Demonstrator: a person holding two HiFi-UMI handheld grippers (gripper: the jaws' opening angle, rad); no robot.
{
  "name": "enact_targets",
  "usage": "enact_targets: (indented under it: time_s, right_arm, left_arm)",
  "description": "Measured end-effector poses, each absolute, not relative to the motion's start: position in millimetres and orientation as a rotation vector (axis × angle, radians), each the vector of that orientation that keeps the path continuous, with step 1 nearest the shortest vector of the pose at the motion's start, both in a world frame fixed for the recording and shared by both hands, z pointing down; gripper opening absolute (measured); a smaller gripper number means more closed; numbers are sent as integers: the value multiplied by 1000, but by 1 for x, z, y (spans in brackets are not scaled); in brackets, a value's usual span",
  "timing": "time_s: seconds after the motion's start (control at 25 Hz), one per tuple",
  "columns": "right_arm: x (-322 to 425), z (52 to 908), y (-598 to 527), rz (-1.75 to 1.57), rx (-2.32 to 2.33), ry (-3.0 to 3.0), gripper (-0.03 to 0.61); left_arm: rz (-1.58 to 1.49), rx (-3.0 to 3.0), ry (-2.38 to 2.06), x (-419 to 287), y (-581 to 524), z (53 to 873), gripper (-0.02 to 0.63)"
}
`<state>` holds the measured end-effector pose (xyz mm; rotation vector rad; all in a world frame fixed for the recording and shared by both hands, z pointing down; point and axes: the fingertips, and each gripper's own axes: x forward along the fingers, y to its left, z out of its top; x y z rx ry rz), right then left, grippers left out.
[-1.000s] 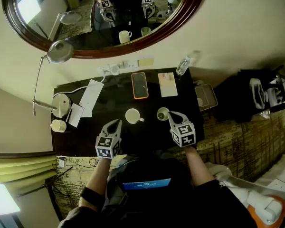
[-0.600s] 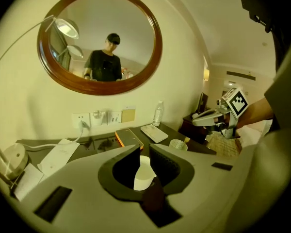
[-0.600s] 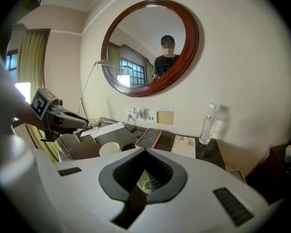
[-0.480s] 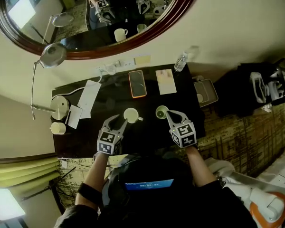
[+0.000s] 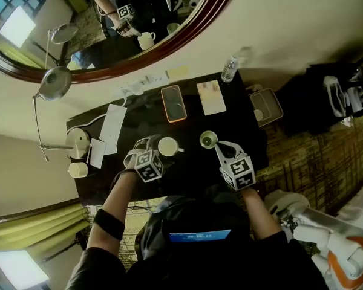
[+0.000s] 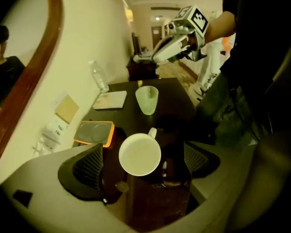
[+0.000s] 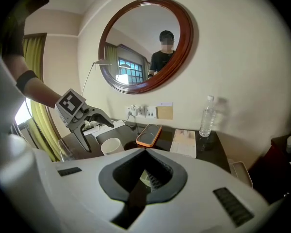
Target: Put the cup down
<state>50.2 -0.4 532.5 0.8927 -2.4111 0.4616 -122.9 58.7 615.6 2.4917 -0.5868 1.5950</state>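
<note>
One white ceramic mug (image 6: 139,154) stands upright on the dark table (image 5: 190,173). It now sits between your left gripper's (image 6: 143,161) fingers, which were above it a second ago, have just been opening wide, and clear it on both sides. Your right gripper (image 5: 217,145) stays pinched closed beside the green glass cup (image 5: 208,140).

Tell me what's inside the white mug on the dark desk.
The white mug shows only a plain pale interior from above in the left gripper view; nothing solid lies in it. Whether it holds clear liquid cannot be told.
</note>
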Motion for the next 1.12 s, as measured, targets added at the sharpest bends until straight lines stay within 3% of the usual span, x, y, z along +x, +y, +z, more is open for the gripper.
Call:
enact_targets:
  time_s: [0.56,0.64,0.72,1.12]
  right_arm:
    - [73,564,-4,537,882,-2357,15]
    - [74,566,-7,545,880,-2354,15]
    - [76,568,-9,551,880,-2352,15]
    - [72,571,-13,552,834,-2361,15]
  left_arm:
    - [1877,2347,-167,-117,57,696,526]
    - [1897,2331,-169,-118,55,701,512]
    - [1916,2322,-194,-120,50,701,425]
    - [1787,2236,-293,-116,43,690,422]
